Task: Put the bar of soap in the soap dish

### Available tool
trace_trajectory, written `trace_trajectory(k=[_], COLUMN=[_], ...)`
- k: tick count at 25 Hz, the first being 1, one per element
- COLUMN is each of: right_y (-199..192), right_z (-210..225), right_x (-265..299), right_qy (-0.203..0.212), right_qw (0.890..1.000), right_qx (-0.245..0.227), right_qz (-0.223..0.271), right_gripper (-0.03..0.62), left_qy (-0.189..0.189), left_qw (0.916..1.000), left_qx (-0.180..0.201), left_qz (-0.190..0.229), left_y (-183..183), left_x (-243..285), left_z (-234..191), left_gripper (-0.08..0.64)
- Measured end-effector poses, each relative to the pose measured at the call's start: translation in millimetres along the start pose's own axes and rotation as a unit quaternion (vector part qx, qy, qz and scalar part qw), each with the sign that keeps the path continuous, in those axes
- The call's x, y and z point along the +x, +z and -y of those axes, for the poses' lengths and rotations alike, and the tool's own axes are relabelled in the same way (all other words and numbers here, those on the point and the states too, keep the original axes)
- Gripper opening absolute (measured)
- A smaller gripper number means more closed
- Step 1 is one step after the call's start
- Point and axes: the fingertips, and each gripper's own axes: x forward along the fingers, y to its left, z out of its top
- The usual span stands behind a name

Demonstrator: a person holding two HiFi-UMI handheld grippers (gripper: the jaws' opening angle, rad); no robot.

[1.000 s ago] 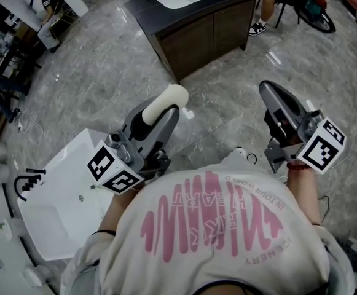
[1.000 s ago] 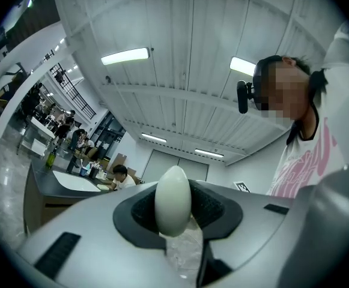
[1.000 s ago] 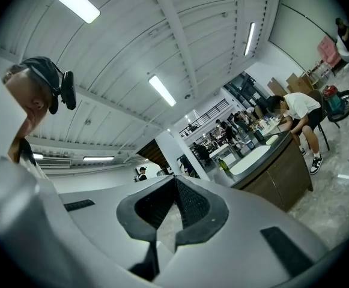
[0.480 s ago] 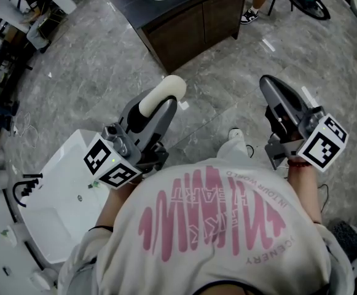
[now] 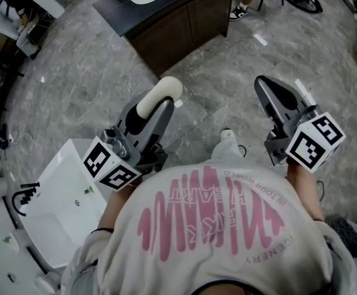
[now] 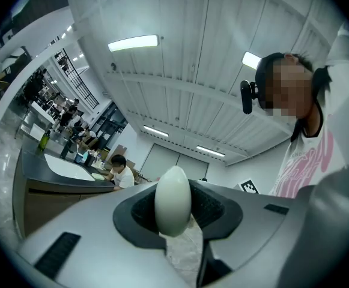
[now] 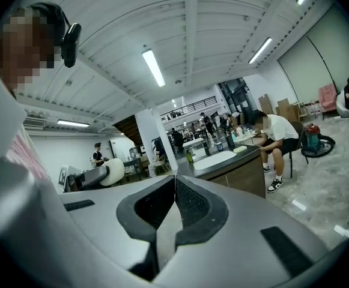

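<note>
A cream oval bar of soap (image 5: 161, 94) stands between the jaws of my left gripper (image 5: 158, 103), which is shut on it and held out over the grey marble floor. In the left gripper view the soap (image 6: 173, 198) fills the gap between the dark pads of the left gripper (image 6: 175, 221). My right gripper (image 5: 265, 88) is held out at the right, shut with nothing in it; in its own view the right gripper (image 7: 174, 188) has its pads meeting. No soap dish can be made out for certain.
A white basin (image 5: 55, 195) with a black tap (image 5: 22, 195) lies at the lower left. A dark cabinet (image 5: 172, 17) with a white sink top stands ahead, also in the right gripper view as the cabinet (image 7: 237, 173), with a seated person (image 7: 276, 134) beside it.
Both grippers have shifted over the floor and sunk a little, with the soap still gripped. The cabinet has slid up and left in the head view; the basin has slid left.
</note>
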Motion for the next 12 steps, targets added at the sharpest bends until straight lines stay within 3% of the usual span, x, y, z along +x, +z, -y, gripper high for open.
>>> trace_trajectory(k=[12], right_y=[34], right_z=[74], right_x=[28], right_qy=[0.033], right_qw=[0.999], right_qx=[-0.02], right_qz=[-0.02], right_gripper=[0.017], left_qy=[0.046], left_qw=[0.9986], left_qx=[-0.001], left_qz=[0.028], left_y=[-11], left_x=[65], left_z=[-28], left_gripper=[0.112])
